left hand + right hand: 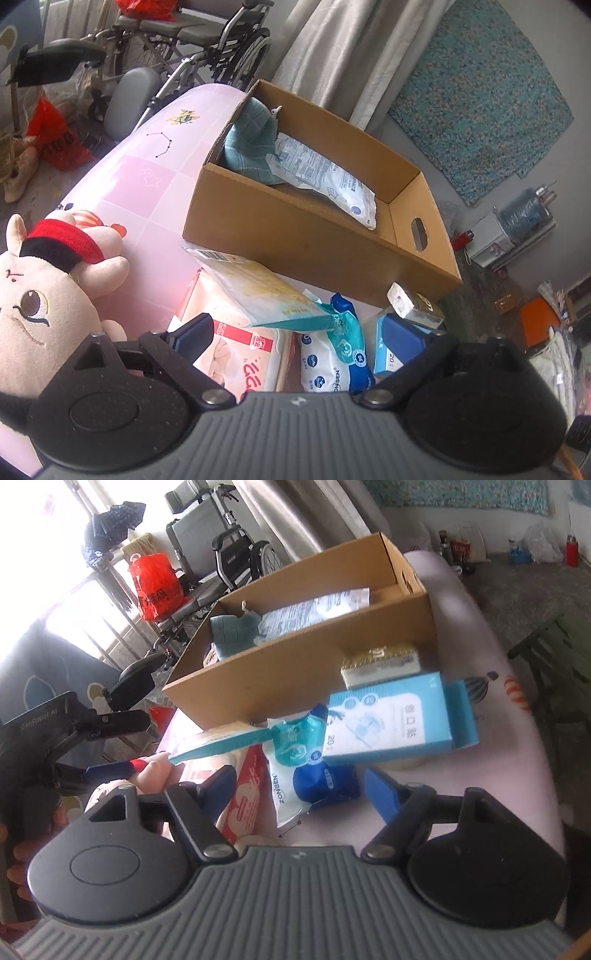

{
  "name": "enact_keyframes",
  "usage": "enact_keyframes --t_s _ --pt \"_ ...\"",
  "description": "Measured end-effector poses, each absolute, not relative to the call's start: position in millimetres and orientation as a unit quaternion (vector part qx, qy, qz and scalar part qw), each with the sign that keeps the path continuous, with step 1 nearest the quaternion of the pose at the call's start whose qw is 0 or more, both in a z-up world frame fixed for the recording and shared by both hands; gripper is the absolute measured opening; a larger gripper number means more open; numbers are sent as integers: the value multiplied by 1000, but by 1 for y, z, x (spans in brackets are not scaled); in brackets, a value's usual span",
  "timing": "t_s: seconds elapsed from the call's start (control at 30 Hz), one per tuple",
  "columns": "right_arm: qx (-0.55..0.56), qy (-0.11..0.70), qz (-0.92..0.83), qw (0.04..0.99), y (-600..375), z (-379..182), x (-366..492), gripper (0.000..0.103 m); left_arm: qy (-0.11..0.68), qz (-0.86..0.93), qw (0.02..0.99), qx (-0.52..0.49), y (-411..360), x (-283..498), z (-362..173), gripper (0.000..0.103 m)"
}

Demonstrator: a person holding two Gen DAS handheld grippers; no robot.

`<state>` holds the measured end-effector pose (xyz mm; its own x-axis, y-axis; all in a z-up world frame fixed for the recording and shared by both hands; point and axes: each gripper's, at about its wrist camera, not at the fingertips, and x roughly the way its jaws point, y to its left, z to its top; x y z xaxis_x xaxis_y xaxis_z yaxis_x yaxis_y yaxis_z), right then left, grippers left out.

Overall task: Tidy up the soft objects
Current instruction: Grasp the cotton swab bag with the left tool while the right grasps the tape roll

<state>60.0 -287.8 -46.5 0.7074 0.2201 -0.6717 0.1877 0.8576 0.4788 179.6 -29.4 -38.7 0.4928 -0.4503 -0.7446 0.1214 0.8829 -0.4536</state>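
Hovering low over the heap, the left gripper [295, 332] has its jaws spread wide with nothing pinched; below the gap lie a pink-and-red packet [240, 350] and a white-and-blue wipes pack [328, 365]. The right gripper [299, 786] also stands with jaws apart and nothing pressed, over the same wipes pack [291, 775], probably to pick from this pile. A plush toy [48, 295] lies at the left on the pink table cover [147, 192]. A light blue box [391, 723] rests tilted on top of the packs, so it may slide. Behind, the cardboard box [303, 236] already keeps a teal cloth [251, 147] and a white plastic packet [328, 184]; it seems the place where soft things go. A wheelchair [177, 55] stands far behind.
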Motion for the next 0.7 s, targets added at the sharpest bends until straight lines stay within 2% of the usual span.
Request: enact_keyframes --t_s 0.2,0.3,0.37,0.4,0.43,0.47,0.53,0.7 --pt "346 408 9 845 -302 -83 77 67 513 -135 817 -225 -25 217 -66 80" --pt "357 413 13 838 -304 -94 79 67 530 -125 805 -235 -26 227 -79 64" --pt "364 418 23 832 -304 -97 80 67 538 -118 800 -237 -27 231 -85 47" --pt "368 421 26 829 -304 -100 81 66 541 -116 798 -239 -28 233 -89 42" --pt "373 425 29 824 -305 -102 81 65 543 -115 796 -242 -27 234 -91 32" --pt "377 429 30 820 -307 -104 78 62 546 -113 793 -246 -26 235 -92 22" --pt "385 437 33 812 -309 -109 77 57 542 -112 794 -250 -23 234 -94 12" --pt "393 465 46 792 -311 -118 73 40 526 -113 804 -251 -18 225 -86 4"
